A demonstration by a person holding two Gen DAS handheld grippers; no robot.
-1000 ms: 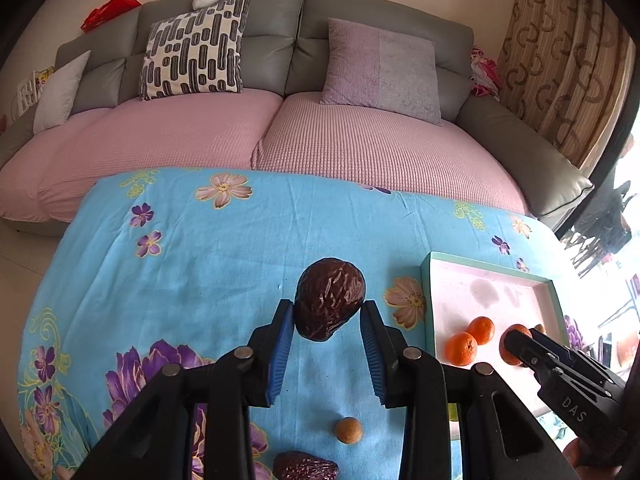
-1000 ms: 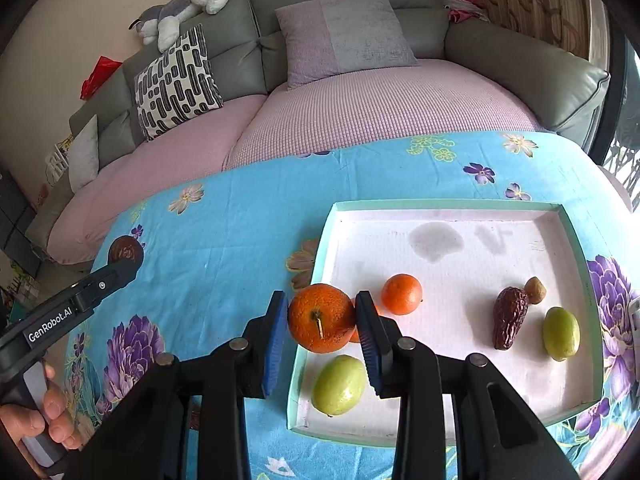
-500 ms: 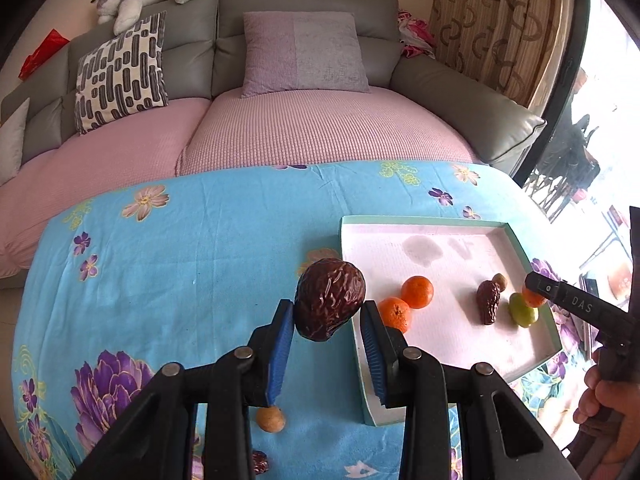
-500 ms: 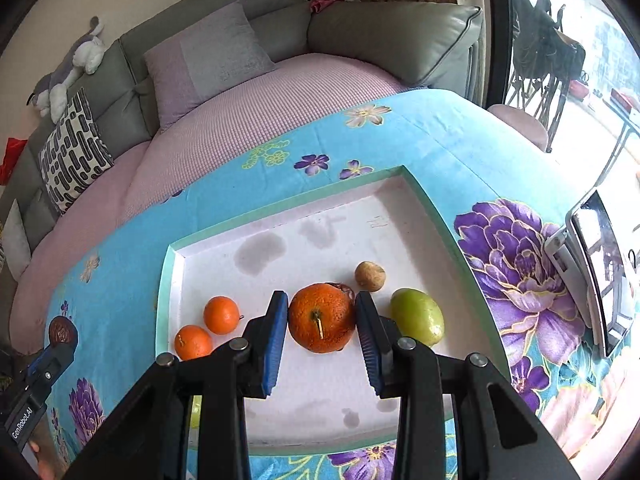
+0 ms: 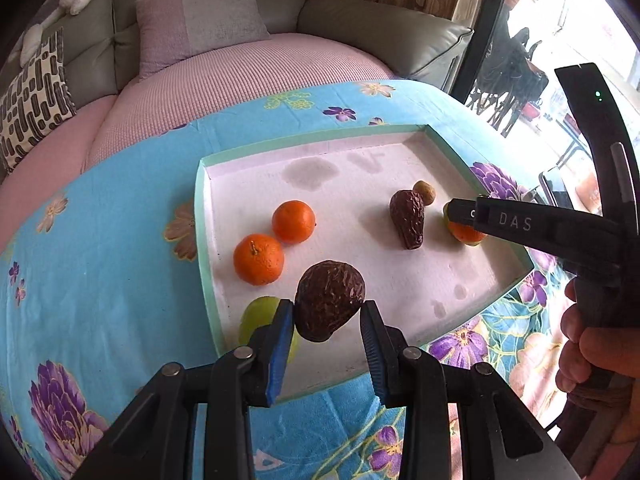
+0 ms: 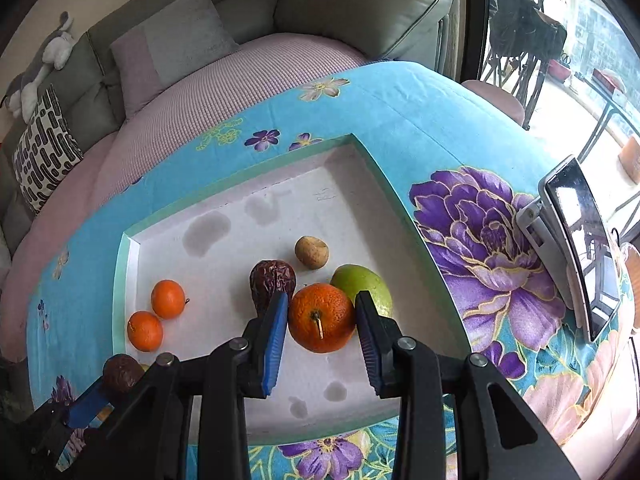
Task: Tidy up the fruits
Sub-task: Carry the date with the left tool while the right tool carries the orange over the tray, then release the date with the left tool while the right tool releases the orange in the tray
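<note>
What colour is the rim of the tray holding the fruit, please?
Pale mint green around the tray, clearest in the right wrist view.

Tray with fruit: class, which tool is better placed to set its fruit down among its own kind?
Probably the left. Its tool grips a dark wrinkled fruit over bare tray floor. The right tool holds an orange beside the green fruit, far from the two small oranges.

Tray [image 5: 202, 248] sits on the table [image 5: 100, 280], sofa [image 5: 360, 28] behind it. In tray, left wrist view: two oranges [image 5: 276, 240] touching at left, wrinkled date [image 5: 408, 218] right of them with small nut [image 5: 425, 192] just behind, pear [image 5: 258, 314] at near-left corner. Phone stand [image 6: 576, 248] on table right of tray.
</note>
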